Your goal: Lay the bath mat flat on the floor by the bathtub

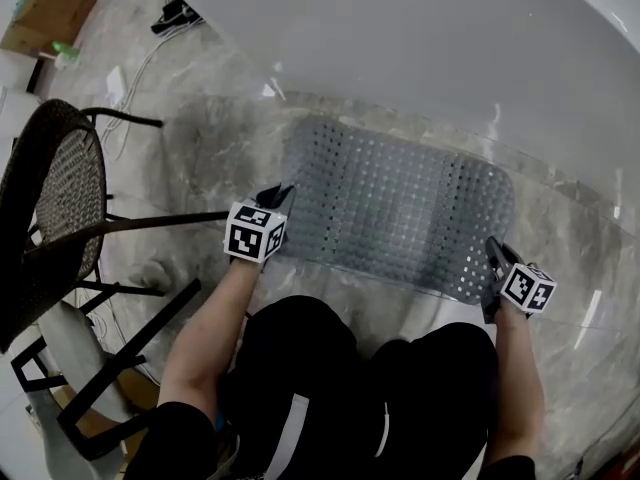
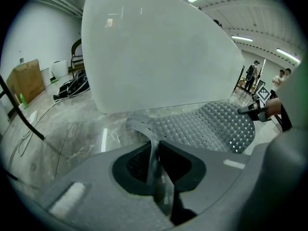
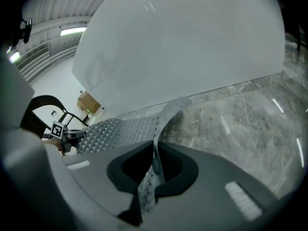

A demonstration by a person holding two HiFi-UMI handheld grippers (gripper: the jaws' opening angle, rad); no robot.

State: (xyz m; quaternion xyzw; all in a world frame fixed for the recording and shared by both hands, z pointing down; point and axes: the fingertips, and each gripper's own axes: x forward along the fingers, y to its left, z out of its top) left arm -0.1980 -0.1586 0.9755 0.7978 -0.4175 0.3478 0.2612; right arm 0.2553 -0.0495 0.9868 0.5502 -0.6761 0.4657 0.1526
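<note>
**A:** Where is the bath mat (image 1: 400, 208) now?

**B:** It's spread on the floor (image 1: 200, 148) just beside the bathtub (image 1: 420, 38). The left tongs (image 1: 276, 198) and right tongs (image 1: 496, 250) each clench a near corner, curled upward (the far edge seems down, though glare blurs it).

**A:** Next?

**B:** Lower both corners and let go. There's open floor to the right, but a chair (image 1: 60, 198) stands near on the left.

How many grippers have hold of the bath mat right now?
2. The left gripper pinches the bath mat's near left corner; the right gripper pinches its near right corner. Both far corners by the bathtub lie free.
</note>
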